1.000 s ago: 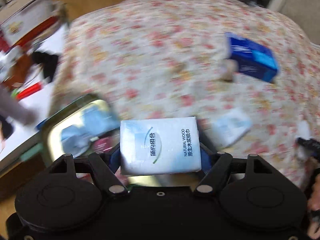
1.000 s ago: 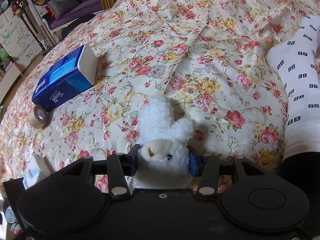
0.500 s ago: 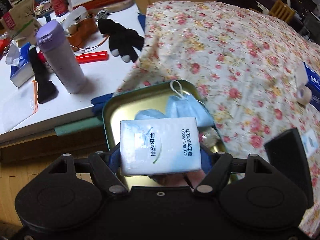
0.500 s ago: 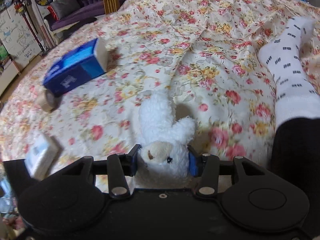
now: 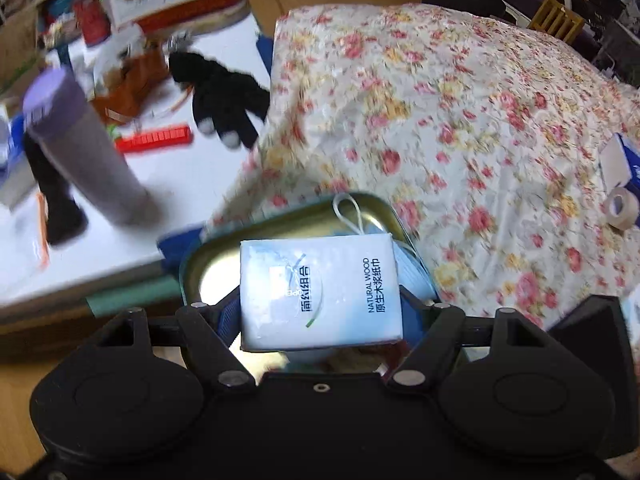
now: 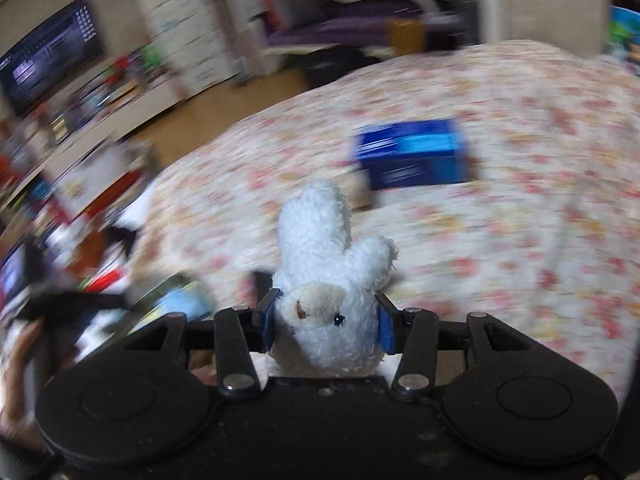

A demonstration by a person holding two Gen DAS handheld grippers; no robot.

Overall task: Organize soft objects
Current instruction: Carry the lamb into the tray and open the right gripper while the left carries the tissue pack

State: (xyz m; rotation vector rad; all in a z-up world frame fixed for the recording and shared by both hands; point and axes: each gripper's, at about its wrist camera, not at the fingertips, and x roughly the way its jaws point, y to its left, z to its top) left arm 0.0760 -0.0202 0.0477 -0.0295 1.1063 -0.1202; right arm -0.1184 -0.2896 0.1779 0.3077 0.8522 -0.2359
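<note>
My left gripper (image 5: 320, 312) is shut on a white pack of tissues (image 5: 320, 292) and holds it over a green metal tray (image 5: 256, 236) at the edge of the floral bed. A blue face mask (image 5: 412, 268) lies in the tray, mostly hidden by the pack. My right gripper (image 6: 326, 320) is shut on a white plush bear (image 6: 328, 280), held above the bed, its head between the blue pads. The tray shows blurred at lower left in the right wrist view (image 6: 176, 300).
A blue tissue box (image 6: 412, 152) and a roll of tape (image 5: 620, 208) lie on the floral bedspread (image 5: 460, 120). Left of the bed, a white table (image 5: 100, 236) holds a purple bottle (image 5: 80, 148), a black glove (image 5: 224, 92), a red comb (image 5: 154, 140).
My left gripper swung left with the tissue pack, from over the bed to over the tray. My right gripper lifted the bear off the bed and swung left toward the tray.
</note>
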